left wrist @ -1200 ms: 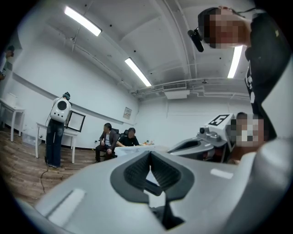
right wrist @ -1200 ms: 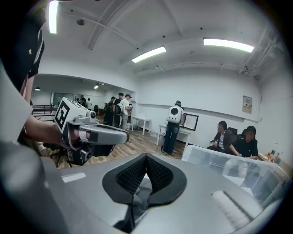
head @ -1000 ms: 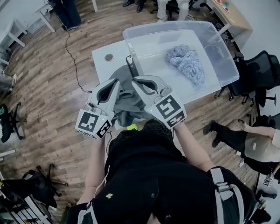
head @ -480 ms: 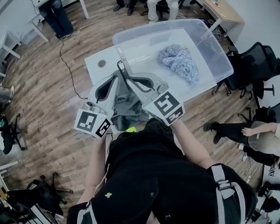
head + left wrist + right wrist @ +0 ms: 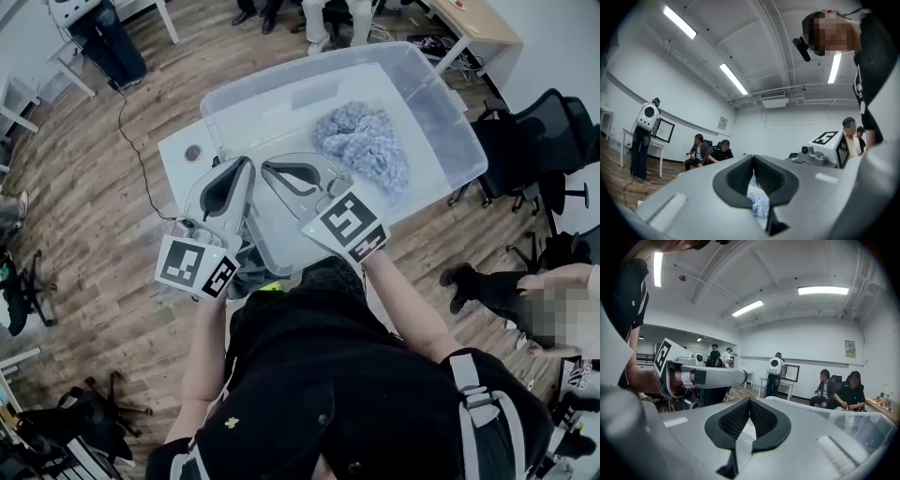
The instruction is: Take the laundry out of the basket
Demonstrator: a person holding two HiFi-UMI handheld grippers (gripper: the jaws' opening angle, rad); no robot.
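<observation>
Head view: one clear, rectangular plastic tub point(image 5: 441, 112) sits on the white tabletop point(image 5: 173, 141). Inside it, in the right half, lies a single fluffy, crumpled blue-and-white cloth bundle point(image 5: 364, 145). Two grippers hang side by side over the tub's near edge. On the left gripper point(image 5: 248, 161) the jaws are pressed together, nothing pinched. The right gripper point(image 5: 265, 167) is the same, its ribbed black pads point(image 5: 735, 420) tip to tip and empty.

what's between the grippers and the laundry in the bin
Nothing lies on the laundry, and the bin has no lid. The left gripper and right gripper sit shut at its near wall; only that rim may need clearing.
</observation>
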